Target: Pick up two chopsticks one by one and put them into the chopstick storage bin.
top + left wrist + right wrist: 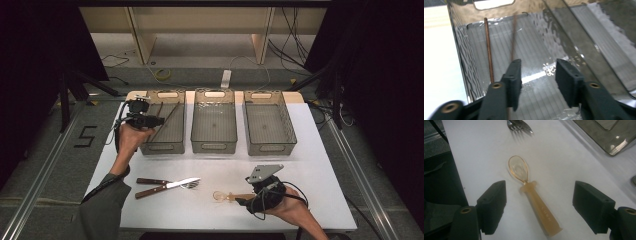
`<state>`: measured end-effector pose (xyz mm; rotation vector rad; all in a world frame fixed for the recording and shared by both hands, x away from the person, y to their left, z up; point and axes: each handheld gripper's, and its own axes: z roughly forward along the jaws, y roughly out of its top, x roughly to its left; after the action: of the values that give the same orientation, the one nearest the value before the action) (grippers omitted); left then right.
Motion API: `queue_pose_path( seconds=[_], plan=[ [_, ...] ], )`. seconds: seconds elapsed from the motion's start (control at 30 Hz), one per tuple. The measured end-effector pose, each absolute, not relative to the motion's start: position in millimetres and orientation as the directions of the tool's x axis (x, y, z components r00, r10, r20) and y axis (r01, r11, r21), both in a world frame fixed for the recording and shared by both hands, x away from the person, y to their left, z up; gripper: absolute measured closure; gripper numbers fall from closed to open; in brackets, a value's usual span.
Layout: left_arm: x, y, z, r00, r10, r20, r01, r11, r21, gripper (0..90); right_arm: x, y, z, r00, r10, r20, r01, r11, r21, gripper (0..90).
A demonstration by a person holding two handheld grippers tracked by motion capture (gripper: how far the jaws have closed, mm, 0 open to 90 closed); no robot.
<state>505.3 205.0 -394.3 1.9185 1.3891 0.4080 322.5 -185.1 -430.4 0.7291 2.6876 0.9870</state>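
Observation:
My left gripper [155, 121] [538, 63] hangs over the left clear bin [161, 146] [461, 50], open, its pads touching nothing. Two thin brown chopsticks [168, 122] [488, 47] lie inside that bin; one of them runs down behind the left jaw. My right gripper [243, 199] [540, 190] sits low over the white table [310, 170], open. An amber translucent spoon [224, 196] [534, 197] lies on the table with its handle between the two wide-apart jaws, bowl pointing away, and the pads stand clear of it.
A wooden-handled knife [167, 187] and a fork [152, 181] [520, 126] lie crossed near the table's front left. A middle bin [214, 146] and a right bin [270, 148] [609, 135] stand in the back row. Cables and table legs lie beyond.

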Motion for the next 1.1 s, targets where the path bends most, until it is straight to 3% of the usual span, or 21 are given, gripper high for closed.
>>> queue_pose_path(
  seconds=[0.23, 0.4, 1.1],
  plan=[
    [476, 200, -390, 0.427, 0.881, -0.205, 0.665, -0.152, 0.731, 34.3, 322, -184, -430, -0.863, 0.505, -0.006, 0.38, 0.659, 0.649, 27.9],
    [458, 194, -390, 0.48, 0.847, -0.229, 0.64, -0.159, 0.752, 27.4, 323, -182, -430, -0.863, 0.505, -0.007, 0.381, 0.66, 0.648, 27.9],
    [408, 182, -403, 0.597, 0.779, -0.193, 0.546, -0.218, 0.809, 18.9, 330, -177, -437, -0.87, 0.493, -0.016, 0.374, 0.68, 0.63, 27.8]
  ],
)
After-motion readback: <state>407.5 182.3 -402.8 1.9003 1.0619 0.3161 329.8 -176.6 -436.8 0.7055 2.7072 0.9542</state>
